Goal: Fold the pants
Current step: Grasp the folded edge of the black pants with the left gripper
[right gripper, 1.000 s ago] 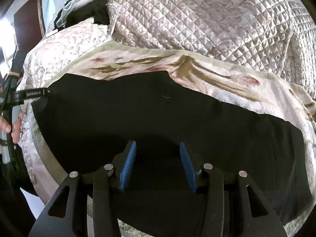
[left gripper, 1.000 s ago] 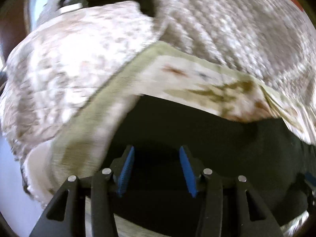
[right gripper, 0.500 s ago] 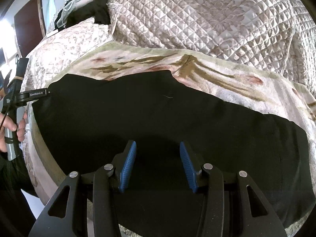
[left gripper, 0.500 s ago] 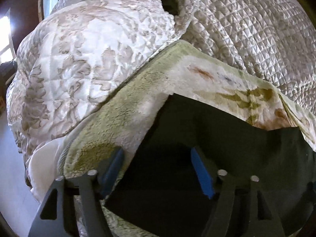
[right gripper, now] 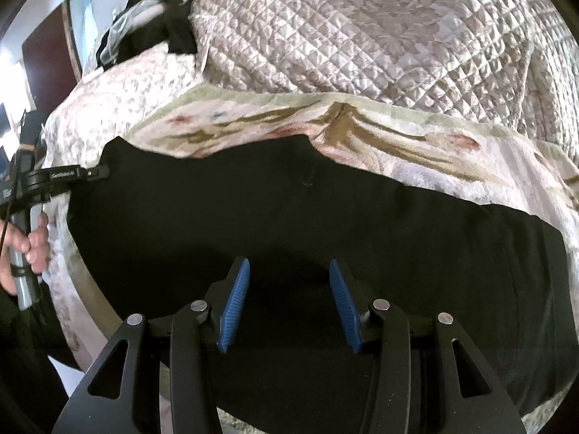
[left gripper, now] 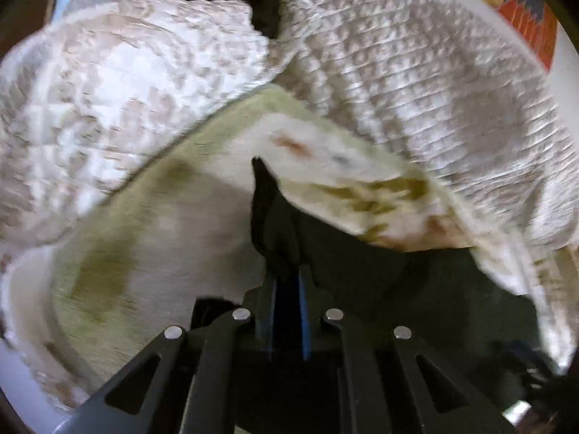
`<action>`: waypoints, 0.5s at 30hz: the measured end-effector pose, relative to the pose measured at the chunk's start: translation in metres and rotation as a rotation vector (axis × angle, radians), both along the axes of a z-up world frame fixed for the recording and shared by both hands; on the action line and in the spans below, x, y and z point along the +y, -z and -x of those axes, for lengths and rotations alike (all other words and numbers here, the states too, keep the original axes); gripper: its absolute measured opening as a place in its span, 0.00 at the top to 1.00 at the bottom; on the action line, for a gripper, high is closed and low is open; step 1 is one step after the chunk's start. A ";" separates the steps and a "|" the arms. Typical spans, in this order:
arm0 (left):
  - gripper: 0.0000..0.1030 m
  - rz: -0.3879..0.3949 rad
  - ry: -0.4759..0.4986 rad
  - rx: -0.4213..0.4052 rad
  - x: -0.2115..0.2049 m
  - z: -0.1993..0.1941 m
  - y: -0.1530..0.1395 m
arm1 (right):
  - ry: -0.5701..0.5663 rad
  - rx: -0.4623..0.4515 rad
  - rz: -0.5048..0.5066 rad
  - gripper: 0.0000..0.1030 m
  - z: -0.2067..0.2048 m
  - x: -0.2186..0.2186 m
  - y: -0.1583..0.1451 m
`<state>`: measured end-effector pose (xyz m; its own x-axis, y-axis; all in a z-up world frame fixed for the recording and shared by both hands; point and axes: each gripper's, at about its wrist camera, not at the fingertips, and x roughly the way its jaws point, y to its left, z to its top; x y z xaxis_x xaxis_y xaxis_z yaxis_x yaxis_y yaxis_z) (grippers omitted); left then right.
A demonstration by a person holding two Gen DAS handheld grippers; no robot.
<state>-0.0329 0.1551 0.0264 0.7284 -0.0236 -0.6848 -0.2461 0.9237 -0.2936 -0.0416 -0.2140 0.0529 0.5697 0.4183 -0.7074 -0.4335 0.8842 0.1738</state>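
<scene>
The left gripper (left gripper: 286, 289), wide half a second earlier, had clamped the pants (right gripper: 289, 217) corner, lifting it off the blanket (right gripper: 398, 133); the fold could begin. The right gripper (right gripper: 289, 300) hung wide above the pants.

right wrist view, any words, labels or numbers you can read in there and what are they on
"GenRobot.ai", as best it reads: small white print on the black body of the left tongs, at the corner of the black pants.
Nothing else legible in the right wrist view.
Left wrist view: motion-blurred, no text readable; the red-orange picture shows only shapes.
</scene>
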 end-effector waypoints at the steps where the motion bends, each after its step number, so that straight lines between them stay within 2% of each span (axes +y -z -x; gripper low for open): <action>1: 0.89 0.037 0.024 -0.011 -0.004 0.000 -0.003 | 0.009 -0.003 -0.011 0.55 0.000 -0.003 -0.002; 8: 0.89 0.214 0.207 -0.058 -0.067 -0.012 -0.028 | 0.082 -0.004 -0.076 0.55 -0.001 -0.025 -0.014; 10: 0.89 0.251 0.272 -0.036 -0.100 -0.021 -0.027 | 0.110 -0.005 -0.085 0.55 -0.002 -0.032 -0.017; 15: 0.89 0.282 0.425 0.032 -0.184 -0.035 -0.011 | 0.179 -0.006 -0.111 0.55 -0.004 -0.055 -0.020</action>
